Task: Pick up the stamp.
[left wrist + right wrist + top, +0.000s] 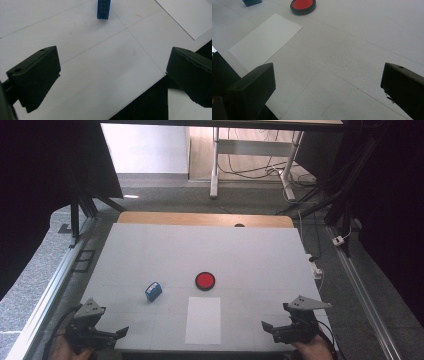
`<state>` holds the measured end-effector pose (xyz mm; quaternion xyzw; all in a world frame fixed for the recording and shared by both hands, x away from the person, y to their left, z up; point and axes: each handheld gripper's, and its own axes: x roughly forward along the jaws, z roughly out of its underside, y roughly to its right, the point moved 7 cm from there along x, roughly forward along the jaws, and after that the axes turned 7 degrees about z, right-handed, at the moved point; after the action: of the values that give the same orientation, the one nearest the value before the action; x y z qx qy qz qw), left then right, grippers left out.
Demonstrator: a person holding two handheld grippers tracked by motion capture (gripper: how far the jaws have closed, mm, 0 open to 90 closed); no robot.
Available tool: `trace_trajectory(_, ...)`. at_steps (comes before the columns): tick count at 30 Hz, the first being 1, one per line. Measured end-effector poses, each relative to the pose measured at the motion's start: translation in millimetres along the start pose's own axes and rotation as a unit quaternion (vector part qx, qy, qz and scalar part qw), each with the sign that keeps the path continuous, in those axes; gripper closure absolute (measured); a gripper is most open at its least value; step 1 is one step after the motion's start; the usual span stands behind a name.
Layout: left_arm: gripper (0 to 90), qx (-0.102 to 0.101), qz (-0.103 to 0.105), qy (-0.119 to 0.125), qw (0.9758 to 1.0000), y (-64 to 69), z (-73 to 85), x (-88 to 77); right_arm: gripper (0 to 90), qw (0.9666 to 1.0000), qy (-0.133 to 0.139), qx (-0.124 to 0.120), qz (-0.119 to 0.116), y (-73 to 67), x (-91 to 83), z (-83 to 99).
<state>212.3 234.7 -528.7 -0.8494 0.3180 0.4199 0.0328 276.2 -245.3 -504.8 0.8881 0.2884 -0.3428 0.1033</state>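
A small blue block [153,291] stands on the white table [200,250] left of centre; the left gripper view has it far ahead [103,9]. A round red disc with a black rim [205,280] lies near the middle, also at the top of the right gripper view [303,6]. A white sheet of paper [203,319] lies at the front centre [264,41]. My left gripper [116,334] rests at the front left corner, open and empty [110,75]. My right gripper [270,329] sits at the front right, open and empty [327,90].
The table's front edge runs just under both grippers. A wooden strip [205,219] borders the far edge. Metal rails [47,295] flank the table on the floor, with cables and a desk frame [250,167] beyond.
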Motion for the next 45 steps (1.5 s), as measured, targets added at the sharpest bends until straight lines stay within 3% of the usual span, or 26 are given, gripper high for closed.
trace_trajectory(8, 0.0, -0.005, 0.012, 0.015, 0.9998, -0.1, -4.9, -2.3, 0.0, 1.0, 0.0, -0.001, -0.004, -0.7, 0.2, 0.0)
trace_trajectory(17, 0.0, 0.016, 0.015, 0.022, 0.9995, 1.7, -12.2, 1.8, 0.0, 0.9999, -0.002, -0.008, -0.007, -1.8, 0.7, 0.2)
trace_trajectory(22, 0.0, 0.022, 0.024, 0.025, 0.9992, 2.2, -16.0, 5.1, 0.0, 0.9999, -0.002, -0.007, -0.008, -1.6, 0.9, 0.2)
trace_trajectory(26, 0.0, 0.03, 0.043, 0.029, 0.9982, 4.1, -21.5, 8.7, 0.0, 0.9999, -0.005, -0.007, -0.008, -1.4, 1.0, 0.4)
trace_trajectory(45, 0.0, 0.054, 0.037, 0.037, 0.9972, -0.6, -39.2, 29.0, 0.0, 0.9999, -0.009, -0.006, -0.011, -1.6, 1.7, 0.4)
